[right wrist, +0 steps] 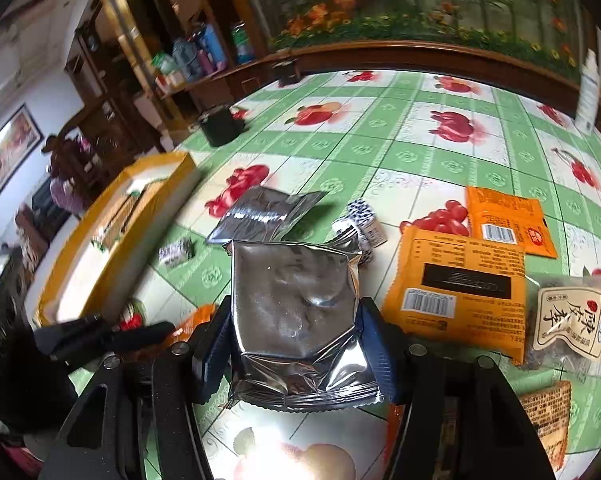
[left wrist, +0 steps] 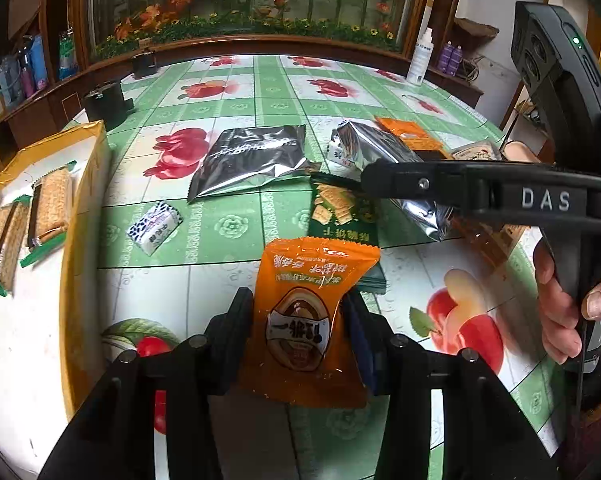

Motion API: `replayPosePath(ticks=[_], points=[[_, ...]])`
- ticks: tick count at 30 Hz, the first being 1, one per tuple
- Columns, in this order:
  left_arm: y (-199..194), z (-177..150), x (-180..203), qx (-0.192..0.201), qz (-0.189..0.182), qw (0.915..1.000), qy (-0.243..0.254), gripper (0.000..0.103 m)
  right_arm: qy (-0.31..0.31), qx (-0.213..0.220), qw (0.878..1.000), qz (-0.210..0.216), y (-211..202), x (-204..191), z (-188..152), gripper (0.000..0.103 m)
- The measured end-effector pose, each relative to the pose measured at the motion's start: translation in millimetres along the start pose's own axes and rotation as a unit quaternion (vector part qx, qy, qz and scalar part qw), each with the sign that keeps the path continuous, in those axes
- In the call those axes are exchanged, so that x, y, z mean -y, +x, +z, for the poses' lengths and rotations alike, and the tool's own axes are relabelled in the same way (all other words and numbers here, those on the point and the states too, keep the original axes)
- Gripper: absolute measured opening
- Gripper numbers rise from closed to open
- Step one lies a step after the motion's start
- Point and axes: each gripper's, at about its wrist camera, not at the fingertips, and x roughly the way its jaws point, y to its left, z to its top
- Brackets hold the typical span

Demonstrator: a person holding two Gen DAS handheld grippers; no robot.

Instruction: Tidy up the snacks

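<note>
Orange snack packet (left wrist: 314,316) pinched in left gripper (left wrist: 300,312); silver packet (right wrist: 296,316) clamped between right gripper (right wrist: 294,340) pads. Box (left wrist: 80,184) of wafer bars off to left gripper's left; loose snacks ahead.

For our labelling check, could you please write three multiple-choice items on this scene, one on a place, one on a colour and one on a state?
1. Where do the wafer bars lie?
A. In the yellow-rimmed box
B. On the tablecloth
C. On the shelf

2. What colour is the packet in the left gripper?
A. Silver
B. Orange
C. Green

3. What is the right gripper doing?
A. Standing open over bare cloth
B. Closing on a silver pouch
C. Holding a bottle

Key: 1 A, the bars rest inside the box; 2 B, an orange wrapper sits between the fingers; 3 B, both pads bracket the pouch.
</note>
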Motion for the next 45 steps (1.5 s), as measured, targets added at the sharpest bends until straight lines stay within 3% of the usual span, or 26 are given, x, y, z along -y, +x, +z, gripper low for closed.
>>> replayPosePath(ticks=[8,19,45], points=[[-0.5,15.8,6.2,0.050,-0.003,0.9984,-0.026,0.045,0.028,0.019,0.999,-0.016,-5.2,9.0,3.9,0.065],[-23.3,17.3,8.4,0.136,0.069,0.9881,-0.024,0.045,0.053,0.038,0.998,-0.028,-11.7,11.1,2.7,0.065],[-28.9,15.5,10.7,0.148,0.085,0.9851,-0.014,0.046,0.047,0.044,0.997,-0.035,-11.6,8.3,0.7,0.065]])
